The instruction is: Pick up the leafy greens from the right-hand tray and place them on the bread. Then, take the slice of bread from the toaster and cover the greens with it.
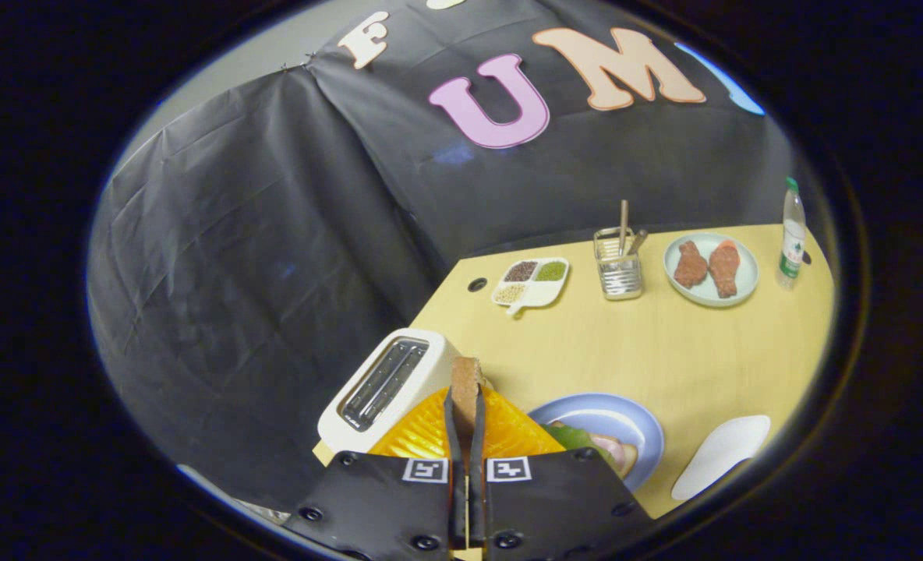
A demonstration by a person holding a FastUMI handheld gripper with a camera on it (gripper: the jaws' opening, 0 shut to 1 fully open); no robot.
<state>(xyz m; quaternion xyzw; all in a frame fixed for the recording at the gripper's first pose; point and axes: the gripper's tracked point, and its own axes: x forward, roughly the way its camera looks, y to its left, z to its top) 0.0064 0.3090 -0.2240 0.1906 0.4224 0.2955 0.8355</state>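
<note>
Now the gripper [466, 421] is closed tight on the bread [465, 383], held upright, toaster [387, 382] left, plate [625, 425] with greens [571, 436] right.

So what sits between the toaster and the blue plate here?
In the gripper view, an orange tray lies between the toaster and blue plate; above it, the gripper is shut on a bread slice.
</note>
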